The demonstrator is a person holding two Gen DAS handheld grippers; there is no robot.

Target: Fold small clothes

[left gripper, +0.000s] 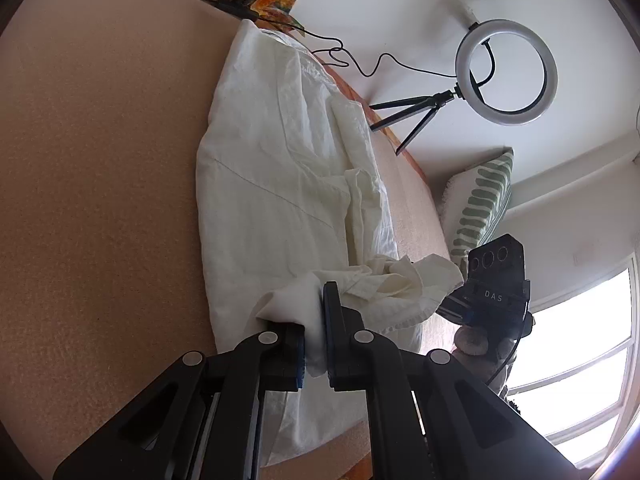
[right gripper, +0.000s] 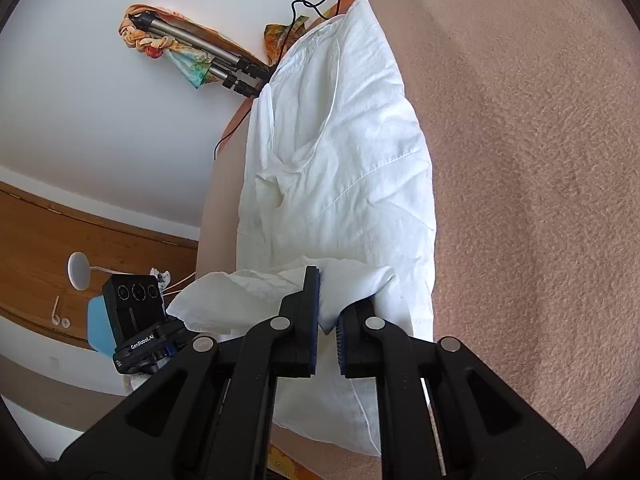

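Cloth bunches between the left gripper fingers — its pinched edge is hidden behind the pads. Same at the right gripper. The garment runs under both — what kind, can't tell. The tripod is half wrapped in patterned fabric.

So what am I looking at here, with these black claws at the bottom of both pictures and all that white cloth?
There is no robot. A person holds a two-finger gripper in each hand, and each carries a fisheye camera looking along its fingers, which bends the room. One picture comes from the left gripper, the other from the right gripper. Each view also catches the other gripper at its edge. A white garment lies stretched over a peach-coloured textured surface. Both grippers are shut on its near edge, lifting it. Behind are a ring light on a small tripod and a leaf-patterned cushion.
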